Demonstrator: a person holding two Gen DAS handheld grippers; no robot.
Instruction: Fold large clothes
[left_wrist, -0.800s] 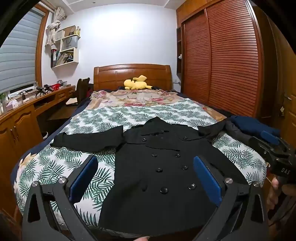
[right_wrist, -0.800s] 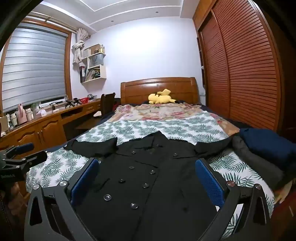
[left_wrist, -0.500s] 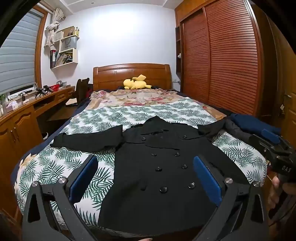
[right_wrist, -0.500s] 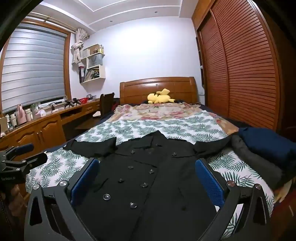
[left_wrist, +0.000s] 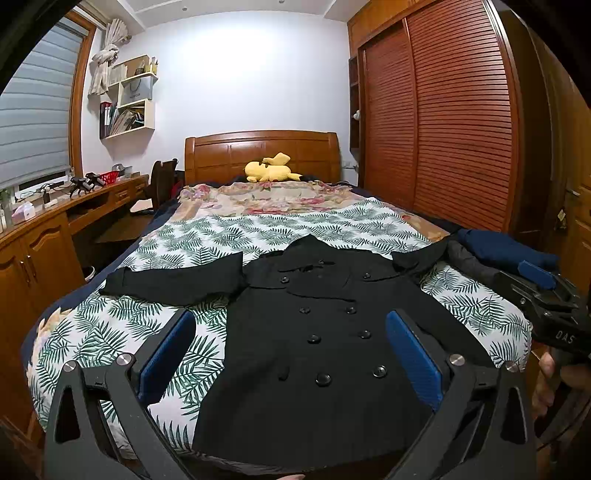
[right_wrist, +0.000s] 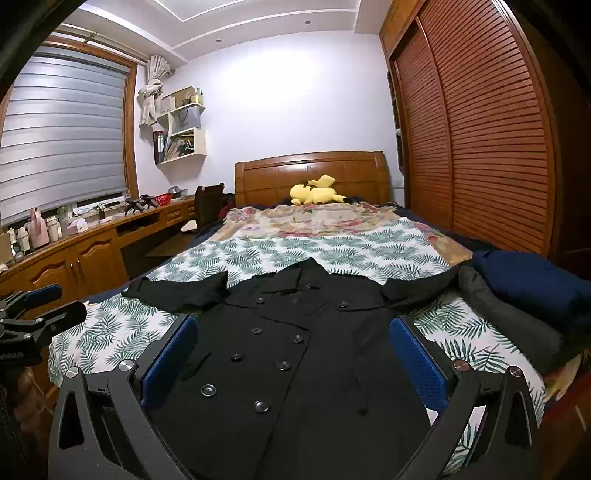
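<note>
Both grippers hang over the foot of the bed, fingers spread wide, nothing between them. The left gripper (left_wrist: 290, 354) has its blue pads either side of the coat's lower half, and the right gripper (right_wrist: 293, 360) frames about the same stretch from a bit further right. Each shows up at the edge of the other's view too.

The black coat (left_wrist: 317, 332) lies flat, front side up, double row of buttons showing, centered on the leaf-print bedspread (left_wrist: 110, 332). Its long axis runs straight down the bed: hem at the near foot edge, reaching right to the mattress edge, collar pointing toward the headboard (left_wrist: 262, 151). One sleeve sticks out sideways toward the desk side, the other runs toward the wardrobe side and touches a pile of folded clothes (right_wrist: 532, 291) sitting on that corner.

Open bedspread shows on the left of the coat and a narrower strip on the right. Past the collar there's plenty of bare bed, then a floral blanket (left_wrist: 266, 195), then a yellow plush toy (left_wrist: 269, 171) by the headboard.
</note>
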